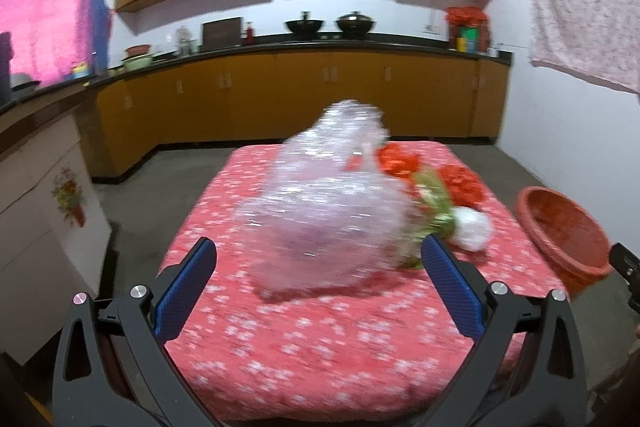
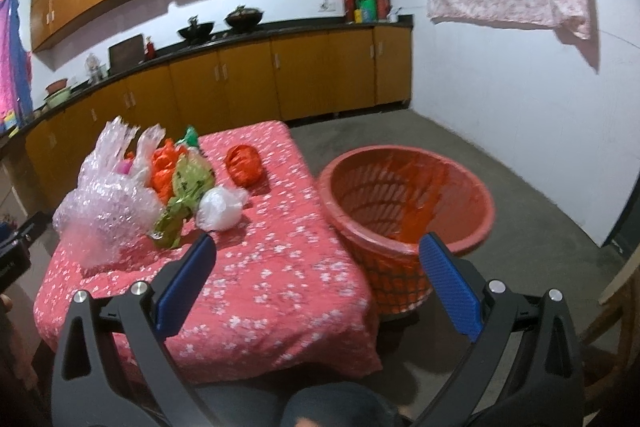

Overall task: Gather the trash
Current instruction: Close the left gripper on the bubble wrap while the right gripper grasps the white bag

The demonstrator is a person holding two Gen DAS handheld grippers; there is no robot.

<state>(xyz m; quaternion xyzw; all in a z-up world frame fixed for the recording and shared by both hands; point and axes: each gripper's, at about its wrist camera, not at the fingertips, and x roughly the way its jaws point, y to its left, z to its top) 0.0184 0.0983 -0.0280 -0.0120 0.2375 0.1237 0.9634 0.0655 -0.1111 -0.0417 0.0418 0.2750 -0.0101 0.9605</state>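
The left hand-held gripper (image 1: 320, 267) hangs low over the near edge of the worktop (image 1: 312, 347), its blue fingers (image 1: 188, 291) spread wide apart with nothing between them. Right in front of it sits the bubble wrap (image 1: 328, 211) — a big, puffy, crumpled wad lying on the flowered cloth. I'd judge it near weightless and very springy; it will squash under the pads and try to slide out, so the bite should go deep into the bulk or onto a bunched fold, not on a loose edge.

Just to its right, touching it, lie an orange bag (image 2: 166, 167) and a crinkled green wrapper (image 2: 186, 195), then a white knotted bag (image 2: 220, 207). All look thin, soft and light; the knot or a gathered twist seems the surest hold. Further back, apart from the pile, a red balled-up bag (image 2: 245, 165) rests alone.

The right hand-held gripper (image 2: 318, 275) is also wide open and empty, held between the worktop's corner and the basket (image 2: 472, 195), which stands on the floor just beside the worktop — an orange liner hangs inside it, and I can see no trash in it yet.
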